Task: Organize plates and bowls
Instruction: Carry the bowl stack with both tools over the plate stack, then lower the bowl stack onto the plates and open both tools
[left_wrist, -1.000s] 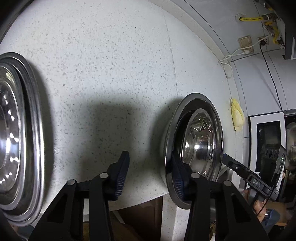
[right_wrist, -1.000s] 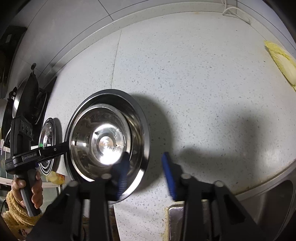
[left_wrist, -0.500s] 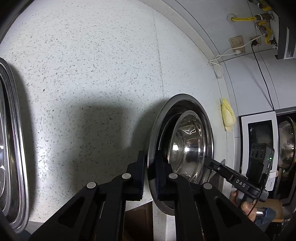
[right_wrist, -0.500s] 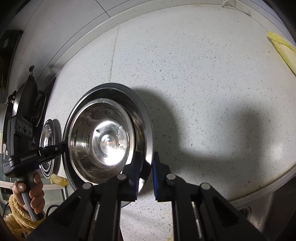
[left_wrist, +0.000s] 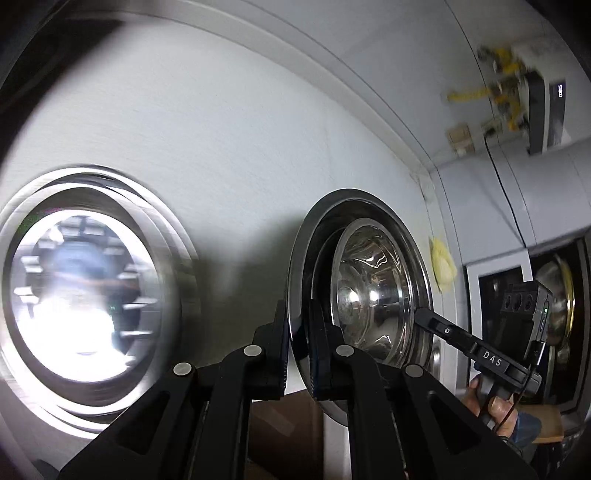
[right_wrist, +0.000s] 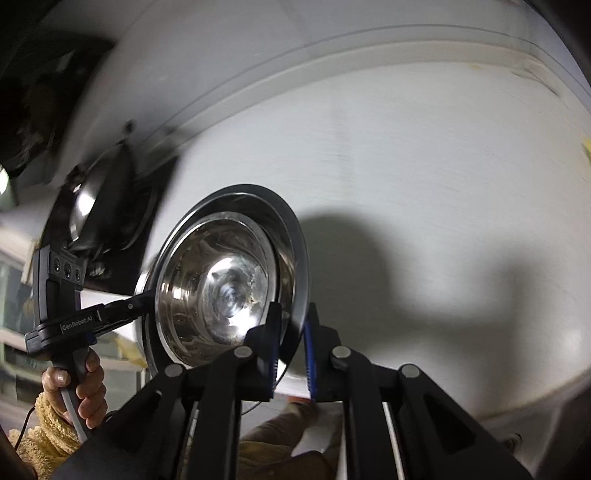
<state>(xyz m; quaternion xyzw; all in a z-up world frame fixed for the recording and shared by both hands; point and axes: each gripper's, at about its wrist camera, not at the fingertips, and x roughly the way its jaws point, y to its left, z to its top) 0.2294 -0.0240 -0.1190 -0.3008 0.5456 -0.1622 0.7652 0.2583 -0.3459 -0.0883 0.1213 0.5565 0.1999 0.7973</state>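
Observation:
A steel plate (left_wrist: 317, 229) with a steel bowl (left_wrist: 373, 291) sitting in it is held between both grippers, lifted off the white counter. My left gripper (left_wrist: 297, 350) is shut on the plate's near rim. My right gripper (right_wrist: 291, 343) is shut on the opposite rim of the plate (right_wrist: 295, 236), and the bowl (right_wrist: 221, 288) shows inside it. The other gripper shows across the plate in each view. A second steel plate (left_wrist: 92, 310), blurred and bright, lies on the counter to the left in the left wrist view.
White speckled counter (left_wrist: 229, 140) with a grey wall behind. A yellow cloth (left_wrist: 443, 266) lies at the counter's far end. A dark stove area with a pan (right_wrist: 92, 199) is at left in the right wrist view. Wall sockets and cables (left_wrist: 480, 122) are upper right.
Both grippers, open a second ago, closed on the plate's rim. The plate and bowl have since been lifted and are moving left toward the second plate; the views are motion-blurred.

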